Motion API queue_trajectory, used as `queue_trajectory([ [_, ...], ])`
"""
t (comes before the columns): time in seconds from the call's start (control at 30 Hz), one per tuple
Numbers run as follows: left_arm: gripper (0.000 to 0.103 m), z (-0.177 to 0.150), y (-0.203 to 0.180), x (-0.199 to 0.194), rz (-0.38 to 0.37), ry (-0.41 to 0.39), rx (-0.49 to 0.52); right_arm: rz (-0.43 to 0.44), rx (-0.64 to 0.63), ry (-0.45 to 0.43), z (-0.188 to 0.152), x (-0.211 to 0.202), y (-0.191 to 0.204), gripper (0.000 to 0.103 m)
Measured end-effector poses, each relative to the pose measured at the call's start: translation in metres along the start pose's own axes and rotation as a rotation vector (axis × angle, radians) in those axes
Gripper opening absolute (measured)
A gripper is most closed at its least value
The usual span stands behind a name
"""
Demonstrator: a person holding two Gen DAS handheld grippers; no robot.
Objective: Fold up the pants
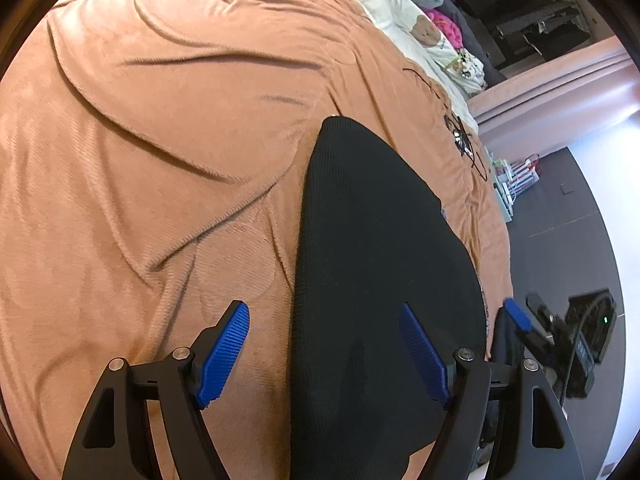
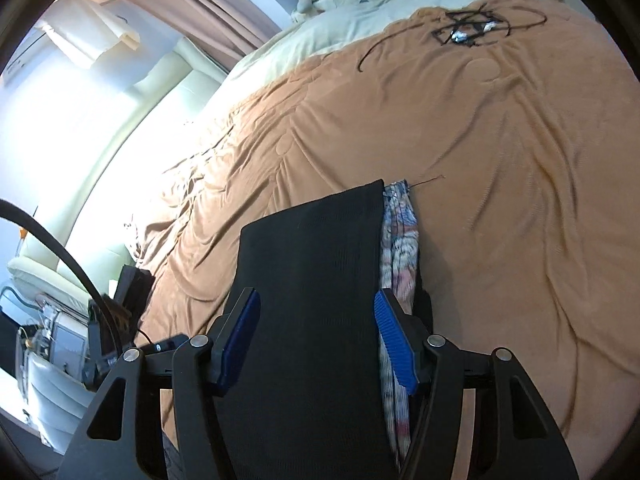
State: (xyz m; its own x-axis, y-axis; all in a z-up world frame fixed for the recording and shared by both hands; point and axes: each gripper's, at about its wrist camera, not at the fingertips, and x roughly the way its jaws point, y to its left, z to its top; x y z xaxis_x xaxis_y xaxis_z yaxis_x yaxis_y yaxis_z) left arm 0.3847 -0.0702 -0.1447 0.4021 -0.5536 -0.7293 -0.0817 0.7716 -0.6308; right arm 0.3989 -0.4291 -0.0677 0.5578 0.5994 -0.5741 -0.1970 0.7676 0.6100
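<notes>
Lying lengthwise on the brown blanket (image 1: 160, 160), the black pants (image 1: 372, 260) form one long narrow strip, which suggests the legs are already laid together; judged so, the crosswise folds remain. Left gripper (image 1: 324, 356): jaws spread wide above the strip's left edge, pads touching nothing, holding nothing. Right gripper (image 2: 318, 344): jaws apart, straddling the strip; whether the pads press the cloth cannot be told. Count: one pair of pants, two grippers, one patterned garment (image 2: 400, 248) peeking out just beside the pants' right edge, one tangle of black cord (image 2: 464, 30) well apart.
</notes>
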Motion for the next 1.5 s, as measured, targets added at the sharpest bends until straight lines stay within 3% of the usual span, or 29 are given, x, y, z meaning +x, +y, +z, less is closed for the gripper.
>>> queue_trajectory([
  [0.13,0.077,0.003,0.001,0.009,-0.006,0.013,-0.006,-0.003,0.034,0.023,0.016,0.022,-0.011,0.058],
  [0.2,0.072,0.005,0.001,0.012,-0.007,0.016,-0.008,0.0,0.039,0.035,0.021,0.03,-0.014,0.058],
  [0.47,0.064,0.01,0.002,0.021,-0.005,0.027,-0.018,-0.028,0.033,0.074,0.03,0.055,-0.018,0.058],
  [0.6,0.064,0.011,0.001,0.024,-0.008,0.029,-0.015,-0.019,0.031,0.089,0.034,0.058,-0.018,0.057],
  [0.63,0.064,0.011,0.001,0.024,-0.008,0.03,-0.014,-0.008,0.035,0.092,0.034,0.058,-0.019,0.05],
  [0.7,0.064,0.011,0.0,0.025,-0.008,0.034,-0.011,0.031,0.055,0.106,0.036,0.062,-0.02,0.047],
  [0.9,0.064,0.011,0.0,0.027,-0.011,0.041,-0.014,0.027,0.117,0.114,0.04,0.071,-0.037,0.047],
  [1.1,0.064,0.009,0.003,0.028,-0.006,0.046,-0.021,0.0,0.147,0.177,0.045,0.086,-0.038,0.047],
  [1.17,0.064,0.009,0.004,0.029,-0.006,0.047,-0.024,-0.013,0.154,0.184,0.048,0.088,-0.038,0.033],
  [1.2,0.064,0.009,0.005,0.029,-0.006,0.048,-0.024,-0.03,0.15,0.189,0.049,0.089,-0.038,0.02],
  [1.3,0.063,0.008,0.007,0.031,-0.005,0.05,-0.026,-0.044,0.122,0.187,0.051,0.088,-0.032,0.005],
  [1.5,0.063,0.007,0.004,0.031,0.002,0.054,-0.014,-0.062,0.063,0.121,0.051,0.065,-0.016,0.002],
])
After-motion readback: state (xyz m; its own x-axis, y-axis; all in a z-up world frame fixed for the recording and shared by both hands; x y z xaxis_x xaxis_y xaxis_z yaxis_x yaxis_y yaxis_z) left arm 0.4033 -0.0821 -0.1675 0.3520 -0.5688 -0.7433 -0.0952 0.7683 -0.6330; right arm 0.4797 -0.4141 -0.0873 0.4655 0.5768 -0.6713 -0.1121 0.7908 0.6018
